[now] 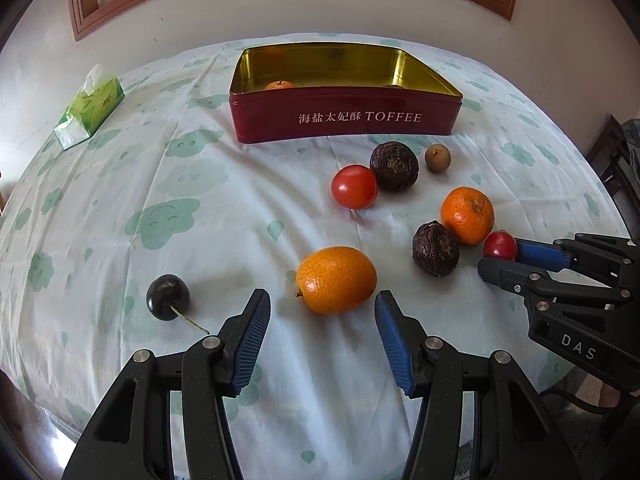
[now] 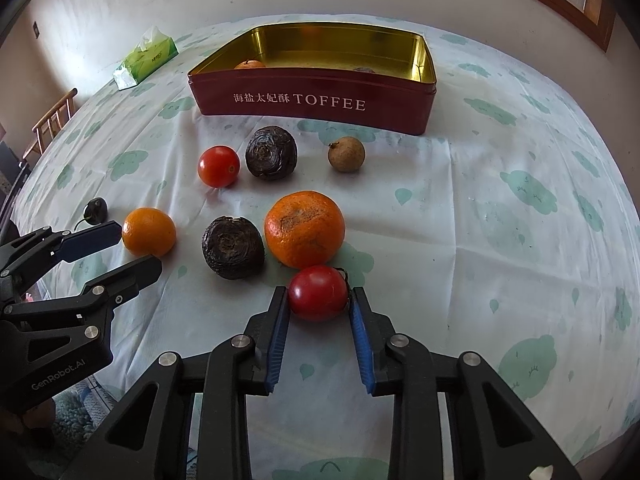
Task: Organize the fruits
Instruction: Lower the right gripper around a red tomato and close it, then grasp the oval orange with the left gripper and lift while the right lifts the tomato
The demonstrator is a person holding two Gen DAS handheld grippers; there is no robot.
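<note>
Eight fruits lie loose on the pale cloth with green cloud prints (image 2: 500,128), and at least two more, a small orange one (image 2: 249,65) and a dark one, already sit in the open red metal toffee tin with a gold inside (image 2: 320,100) at the far side. The step in hand looks like picking up the near small red cherry tomato (image 2: 318,293): the right gripper (image 2: 319,298) has its blue ribbed pads closed against the tomato's two sides, and the tomato rests on the cloth just in front of the large rough-skinned mandarin (image 2: 305,229), close enough that they may touch. The left gripper (image 1: 322,304) hangs with its fingers parted and empty, the smooth oval orange kumquat (image 1: 336,279) lying just ahead of the gap, not between the pads. A dark cherry with a stem (image 1: 168,297) lies to its left.

The next move, as I judge it, calls for lifting the tomato straight up clear of the mandarin and the wrinkled dark brown fruit (image 2: 233,247) beside it, carrying it over the tin's near wall, and releasing it inside. The tomato is soft and round, so a gentle squeeze matters.
</note>
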